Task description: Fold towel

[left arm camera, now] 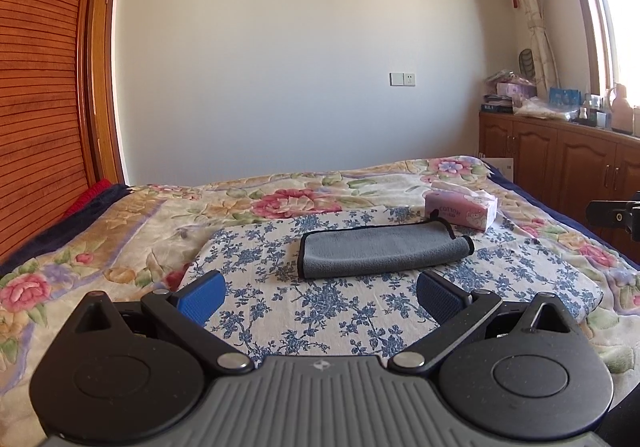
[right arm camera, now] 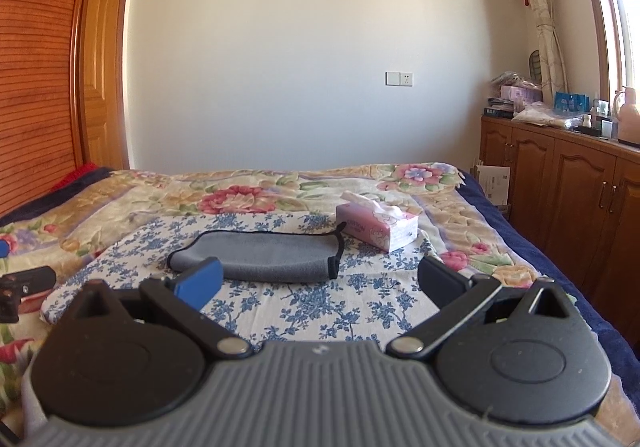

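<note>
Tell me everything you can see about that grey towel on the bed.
The grey towel looks like soft microfibre edged with black piping. It lies already folded over into a long flat band on a blue-flowered white cloth spread over the bed. One end is rounded by the fold, and a small black loop sticks out at the other end, near a pink tissue pack, which sits just apart from it. Both grippers are open, and neither touches it.

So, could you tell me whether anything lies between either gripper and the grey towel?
Nothing visible does. Only bare flowered cloth lies between the open left gripper, the open right gripper and the towel. The tissue pack sits beyond the towel.
</note>
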{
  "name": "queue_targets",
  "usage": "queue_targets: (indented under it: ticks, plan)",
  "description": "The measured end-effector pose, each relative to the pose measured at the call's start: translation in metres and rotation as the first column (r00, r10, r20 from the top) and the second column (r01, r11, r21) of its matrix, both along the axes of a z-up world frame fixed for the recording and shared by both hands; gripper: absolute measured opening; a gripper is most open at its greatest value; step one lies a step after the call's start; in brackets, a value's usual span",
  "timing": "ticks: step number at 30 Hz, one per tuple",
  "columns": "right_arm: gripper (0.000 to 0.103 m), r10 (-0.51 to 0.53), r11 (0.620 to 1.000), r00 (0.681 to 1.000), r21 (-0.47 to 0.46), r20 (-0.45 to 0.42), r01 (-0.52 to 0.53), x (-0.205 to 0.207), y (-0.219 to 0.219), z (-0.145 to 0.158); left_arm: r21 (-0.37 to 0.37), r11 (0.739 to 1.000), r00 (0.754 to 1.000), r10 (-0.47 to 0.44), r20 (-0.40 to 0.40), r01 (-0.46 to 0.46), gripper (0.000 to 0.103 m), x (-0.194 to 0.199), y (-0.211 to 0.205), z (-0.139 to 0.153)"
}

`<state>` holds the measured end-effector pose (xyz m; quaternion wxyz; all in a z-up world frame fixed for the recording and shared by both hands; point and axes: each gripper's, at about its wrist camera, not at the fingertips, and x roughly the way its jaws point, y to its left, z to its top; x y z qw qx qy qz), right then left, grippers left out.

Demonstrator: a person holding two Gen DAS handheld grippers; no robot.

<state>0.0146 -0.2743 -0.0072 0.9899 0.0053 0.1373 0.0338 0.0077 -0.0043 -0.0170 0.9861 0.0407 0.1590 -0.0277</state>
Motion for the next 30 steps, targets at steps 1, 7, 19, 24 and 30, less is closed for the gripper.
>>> queue_targets:
  ticks: [1,7,19,24,30]
  plan:
    - [0.103,-0.002,1.0,1.0,0.001,0.002,0.002,0.0002,0.0004,-0.0002,-0.001,1.0,1.0,0.0,0.002,0.0,0.103,-0.0001,0.0001,0.0002]
    - [0.103,-0.004,1.0,1.0,-0.005,0.008,0.004,0.0002,0.0009,-0.0008,-0.004,1.0,1.0,0.006,0.009,-0.006,0.103,0.0003,0.0015,0.0002]
    - [0.103,-0.002,1.0,1.0,-0.021,0.013,0.002,-0.0015,0.0031,-0.001,0.001,1.0,1.0,0.008,0.013,-0.008,0.103,0.0001,0.0014,0.0002]
    - [0.103,-0.003,1.0,1.0,-0.02,0.013,0.003,-0.0015,0.0031,-0.0011,0.001,1.0,1.0,0.008,0.013,-0.008,0.103,-0.0005,0.001,0.0001]
    - [0.103,-0.002,1.0,1.0,-0.021,0.013,0.002,-0.0013,0.003,-0.001,0.002,1.0,1.0,0.007,0.015,-0.007,0.103,-0.0013,0.0009,0.0004]
